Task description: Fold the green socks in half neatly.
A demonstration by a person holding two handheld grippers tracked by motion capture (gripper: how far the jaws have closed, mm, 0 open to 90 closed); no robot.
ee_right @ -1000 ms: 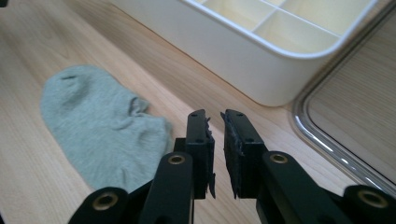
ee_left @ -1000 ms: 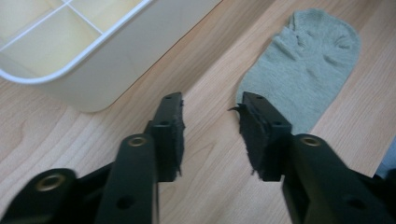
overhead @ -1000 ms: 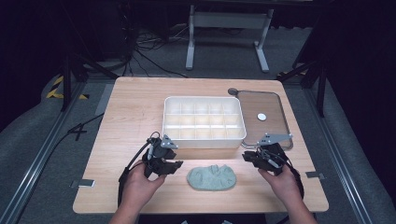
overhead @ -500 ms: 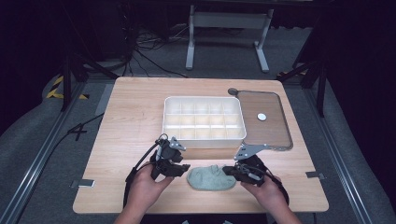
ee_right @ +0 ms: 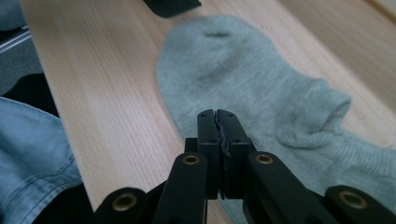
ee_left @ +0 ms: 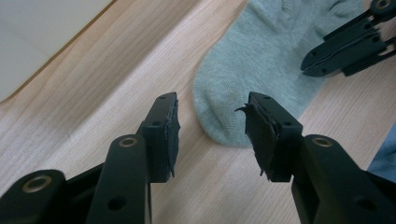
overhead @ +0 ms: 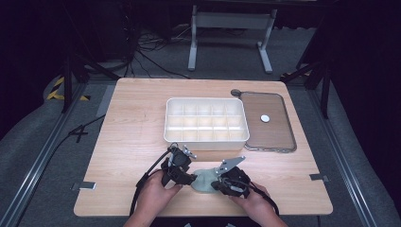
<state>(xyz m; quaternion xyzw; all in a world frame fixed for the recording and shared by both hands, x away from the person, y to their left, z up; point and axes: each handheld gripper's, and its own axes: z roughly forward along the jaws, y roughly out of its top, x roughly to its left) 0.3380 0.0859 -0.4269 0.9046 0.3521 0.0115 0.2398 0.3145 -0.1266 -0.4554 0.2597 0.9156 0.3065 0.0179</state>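
A grey-green sock (overhead: 204, 179) lies flat near the table's front edge. My left gripper (overhead: 190, 179) is at the sock's left end; its jaws have just been opening. In the left gripper view it (ee_left: 212, 130) stands open just above the wood, the sock's rounded end (ee_left: 261, 51) lies between and beyond its tips, and the pads (ee_left: 170, 135) do not press on it. My right gripper (overhead: 216, 185) is at the sock's right side. In the right gripper view it (ee_right: 219, 121) is shut, pads together, low over the sock (ee_right: 243, 79). I see no fabric pinched.
A white compartment box (overhead: 206, 137) stands behind the sock, mid-table. To its right lies a brown lid-like tray (overhead: 274, 135) with a small white disc (overhead: 265, 118) on it. A denim sleeve (ee_right: 32, 154) hangs by the front edge. Bare wood (overhead: 137, 123) spreads to the left.
Both hands have moved inward and down to the sock, the right one farther, coming in from the right. The right jaws have closed.
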